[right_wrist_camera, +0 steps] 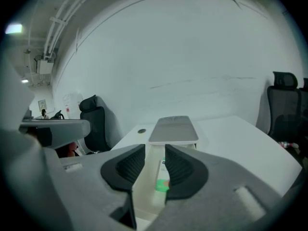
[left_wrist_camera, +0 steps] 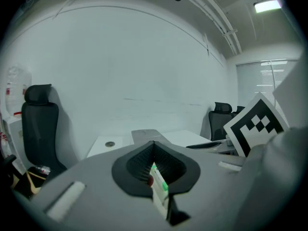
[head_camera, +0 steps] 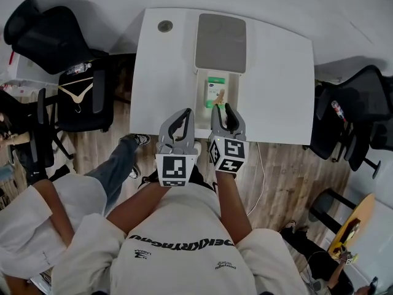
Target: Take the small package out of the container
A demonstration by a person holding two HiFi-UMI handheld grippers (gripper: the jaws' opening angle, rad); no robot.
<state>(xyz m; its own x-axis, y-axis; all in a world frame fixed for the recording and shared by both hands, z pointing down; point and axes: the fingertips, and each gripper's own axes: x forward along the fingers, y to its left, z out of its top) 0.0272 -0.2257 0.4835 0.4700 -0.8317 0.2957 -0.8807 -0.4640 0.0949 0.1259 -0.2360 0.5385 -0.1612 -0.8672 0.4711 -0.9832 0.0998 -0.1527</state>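
Across the wood floor (head_camera: 282,177), black office chairs (head_camera: 49,35) flank a white table (head_camera: 276,85) bearing a container (head_camera: 237,91) with its grey lid (head_camera: 221,42) slid back. The right gripper (head_camera: 222,108) hangs at its near end, jaws parted and gripping nothing, above a green-and-white package (head_camera: 216,90) lying inside. The left gripper (head_camera: 182,115), at the table's near edge, is clenched on a thin small package (left_wrist_camera: 159,184).

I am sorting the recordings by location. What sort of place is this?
Probably an office or a meeting room: a white desk, black swivel chairs around it, and window blinds below a ceiling light.
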